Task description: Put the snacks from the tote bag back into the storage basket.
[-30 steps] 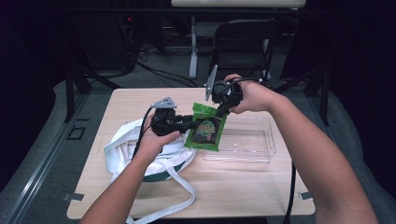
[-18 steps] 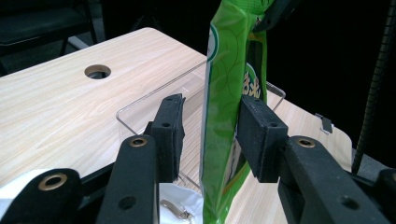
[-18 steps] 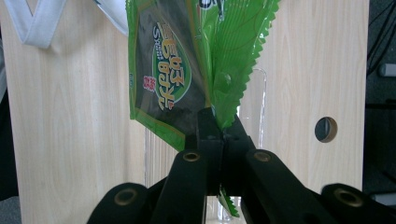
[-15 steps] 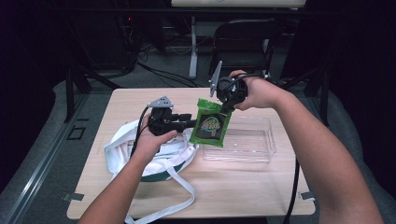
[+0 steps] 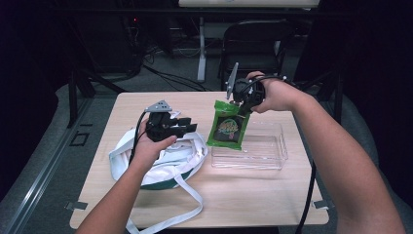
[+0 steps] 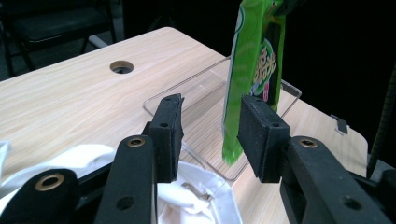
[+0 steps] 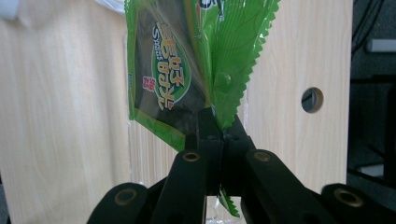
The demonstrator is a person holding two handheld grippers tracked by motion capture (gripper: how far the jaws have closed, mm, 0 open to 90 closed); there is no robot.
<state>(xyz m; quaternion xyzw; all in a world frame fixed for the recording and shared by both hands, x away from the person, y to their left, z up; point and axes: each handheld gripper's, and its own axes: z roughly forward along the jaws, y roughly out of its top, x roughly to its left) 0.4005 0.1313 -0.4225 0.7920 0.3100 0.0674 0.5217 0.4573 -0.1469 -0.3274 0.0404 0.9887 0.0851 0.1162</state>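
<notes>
A green snack packet hangs in the air over the left end of a clear plastic tray. My right gripper is shut on the packet's top edge; in the right gripper view the crimped seal of the packet sits pinched between the jaws of that gripper. My left gripper stands open over a white cloth bag, its jaws pointing at the packet. In the left gripper view the packet hangs just beyond the open left gripper, above the tray.
The wooden table has a cable hole near its far edge. The bag's white straps trail toward the table's front edge. A black chair stands behind the table. A cable hangs from my right gripper.
My right gripper has lifted the green packet higher and drawn it right, away from the bag, over the tray's left end. My left gripper has hardly moved.
</notes>
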